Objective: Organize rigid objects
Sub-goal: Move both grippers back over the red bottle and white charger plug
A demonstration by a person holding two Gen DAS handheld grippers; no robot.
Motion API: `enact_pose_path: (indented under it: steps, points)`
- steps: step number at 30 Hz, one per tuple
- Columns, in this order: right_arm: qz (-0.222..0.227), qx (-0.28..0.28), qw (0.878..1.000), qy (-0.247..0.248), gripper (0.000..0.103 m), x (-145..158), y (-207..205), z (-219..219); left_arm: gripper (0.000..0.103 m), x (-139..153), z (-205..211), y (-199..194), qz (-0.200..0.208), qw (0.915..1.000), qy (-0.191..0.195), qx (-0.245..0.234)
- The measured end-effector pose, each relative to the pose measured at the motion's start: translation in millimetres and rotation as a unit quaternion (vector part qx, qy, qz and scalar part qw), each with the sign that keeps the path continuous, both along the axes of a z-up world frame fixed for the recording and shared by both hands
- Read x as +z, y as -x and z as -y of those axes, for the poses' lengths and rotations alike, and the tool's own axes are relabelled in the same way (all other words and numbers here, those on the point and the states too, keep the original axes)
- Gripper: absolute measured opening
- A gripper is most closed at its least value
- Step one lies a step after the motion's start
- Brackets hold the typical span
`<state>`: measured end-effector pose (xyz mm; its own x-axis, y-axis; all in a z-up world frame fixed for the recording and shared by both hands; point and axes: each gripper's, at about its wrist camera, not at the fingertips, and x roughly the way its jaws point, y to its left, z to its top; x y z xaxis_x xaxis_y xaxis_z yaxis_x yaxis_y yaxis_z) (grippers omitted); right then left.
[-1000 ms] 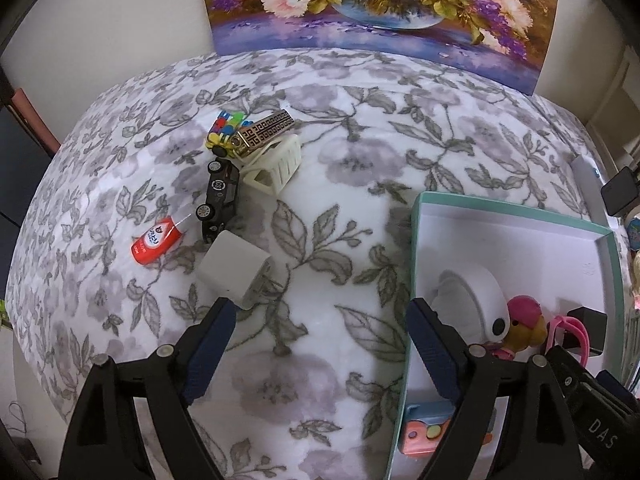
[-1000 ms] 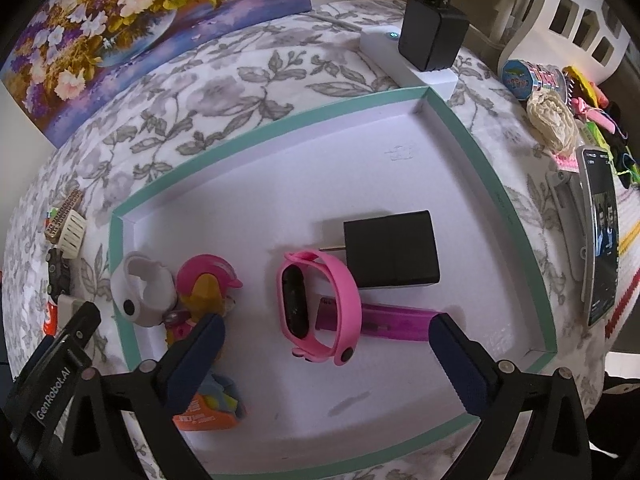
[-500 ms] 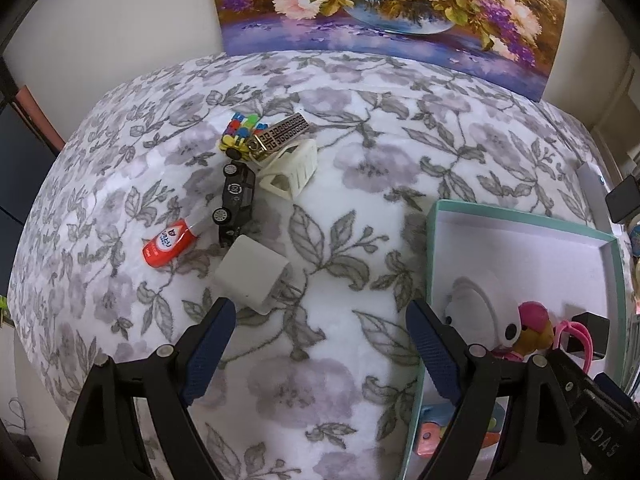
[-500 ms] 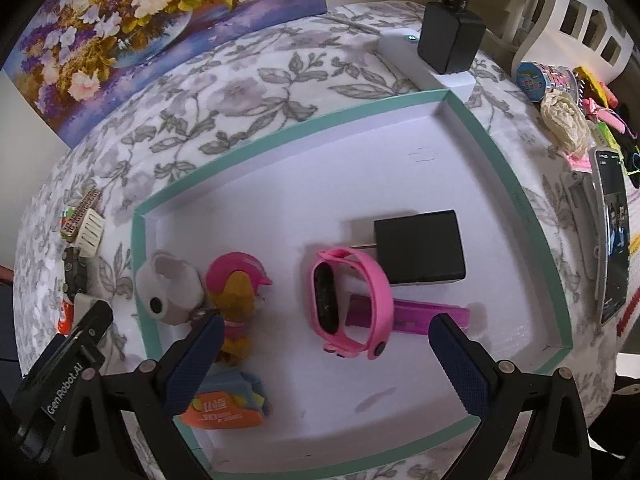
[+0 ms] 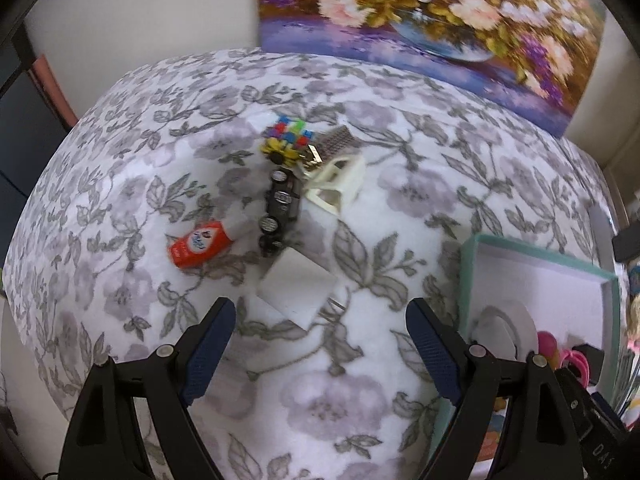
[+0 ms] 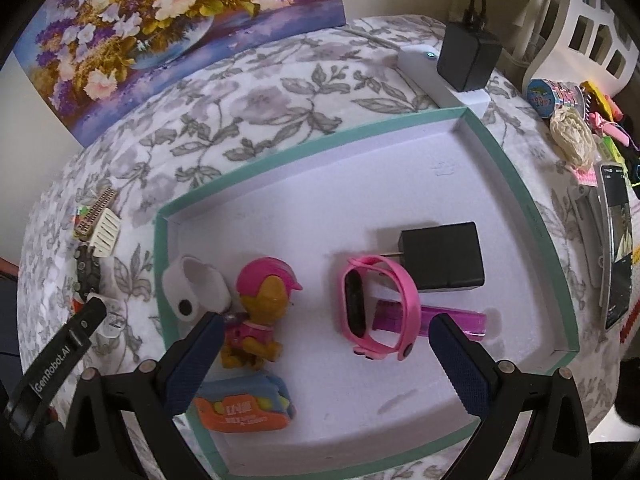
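Note:
My left gripper (image 5: 320, 320) hangs open over the flowered cloth, just short of a white plug block (image 5: 298, 286). Beyond it lie a red-and-white bottle (image 5: 200, 244), a black toy car (image 5: 280, 208), a cream slotted piece (image 5: 336, 186), a patterned bar (image 5: 334, 146) and a colourful cube (image 5: 290, 132). My right gripper (image 6: 324, 336) is open above the teal-rimmed white tray (image 6: 520, 184). The tray holds a pink watch band (image 6: 380, 308), a black adapter (image 6: 444, 256), a purple ruler (image 6: 452, 318), a pink-helmeted pup figure (image 6: 260, 312), a white band (image 6: 196, 288) and an orange-blue toy (image 6: 244, 410).
A flower painting (image 5: 432, 20) leans on the wall at the back. A white power strip with a black charger (image 6: 466, 58) sits behind the tray. Right of the tray lie a phone (image 6: 618, 240), a tape roll (image 6: 548, 94) and several small items. The cloth's left edge drops off.
The left gripper has shifted left, away from the tray, so the white block now sits centred before its jaws. The right gripper has hardly moved; both stay open.

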<state>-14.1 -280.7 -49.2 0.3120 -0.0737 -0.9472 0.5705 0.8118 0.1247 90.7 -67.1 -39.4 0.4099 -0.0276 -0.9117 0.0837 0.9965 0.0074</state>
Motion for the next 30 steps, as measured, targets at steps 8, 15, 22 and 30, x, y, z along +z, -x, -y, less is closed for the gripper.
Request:
enact_pose_path:
  steps: [8,15,22,30]
  points:
    - [0.019,0.017,1.0,0.005,0.103,6.7,-6.0,-14.6,0.088,6.0,-31.4,-12.1,0.014,0.9994,0.008,0.032]
    - [0.033,0.028,0.999,0.009,0.103,11.7,-11.8,-26.6,0.088,11.2,-57.8,-21.0,0.028,0.9977,0.011,0.061]
    - [0.04,0.046,0.998,0.018,0.103,13.4,-18.8,-41.3,0.088,7.2,-80.8,-30.7,0.022,0.9957,0.029,0.085]
    - [0.065,0.077,0.995,0.026,0.103,18.8,-29.7,-63.3,0.088,4.4,-109.3,-40.3,0.016,0.9919,0.051,0.115]
